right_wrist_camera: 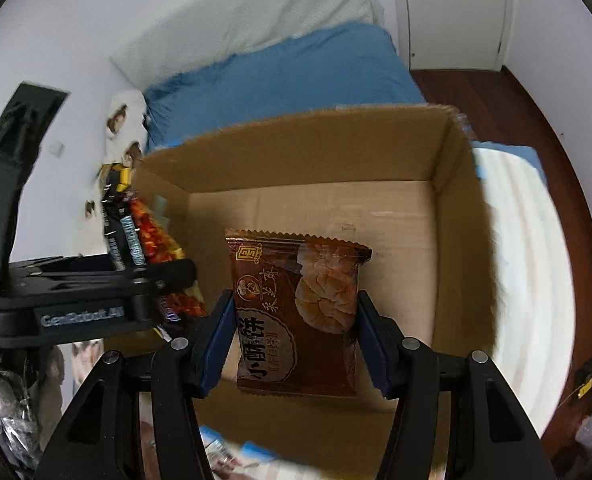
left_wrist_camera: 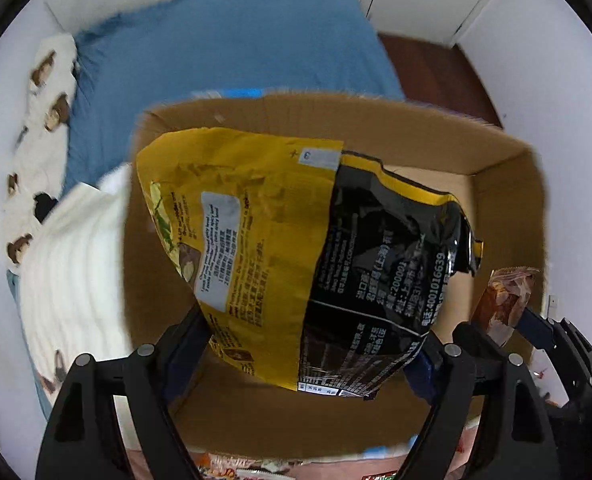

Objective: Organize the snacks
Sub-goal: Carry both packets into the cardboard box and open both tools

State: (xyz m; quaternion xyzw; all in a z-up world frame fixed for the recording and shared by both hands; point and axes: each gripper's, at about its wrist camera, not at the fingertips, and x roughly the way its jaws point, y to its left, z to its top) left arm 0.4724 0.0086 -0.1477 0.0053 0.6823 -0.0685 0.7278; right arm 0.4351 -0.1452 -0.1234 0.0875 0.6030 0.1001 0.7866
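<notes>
Over the open cardboard box (right_wrist_camera: pixel 315 148), the left gripper (left_wrist_camera: pixel 315 344) pinches a yellow-and-black snack bag (left_wrist_camera: pixel 296 248). The right gripper (right_wrist_camera: pixel 296 340) is clamped on a brown pastry packet (right_wrist_camera: pixel 296 312) near the box's front wall.

Each camera sits just behind its own gripper and looks forward and down along the two fingers into the open cardboard box (left_wrist_camera: pixel 503 184). The left wrist view is very near, its middle filled by the yellow and black bag (left_wrist_camera: pixel 296 256) held in the left gripper (left_wrist_camera: pixel 315 344). The right wrist view looks past the brown packet (right_wrist_camera: pixel 296 316) in the right gripper (right_wrist_camera: pixel 294 344) to the box floor. Both views share the box, the blue bed (right_wrist_camera: pixel 296 76) beyond it and the far white wall. The right view catches the left gripper at its left edge; the left view shows the brown packet at its right.
</notes>
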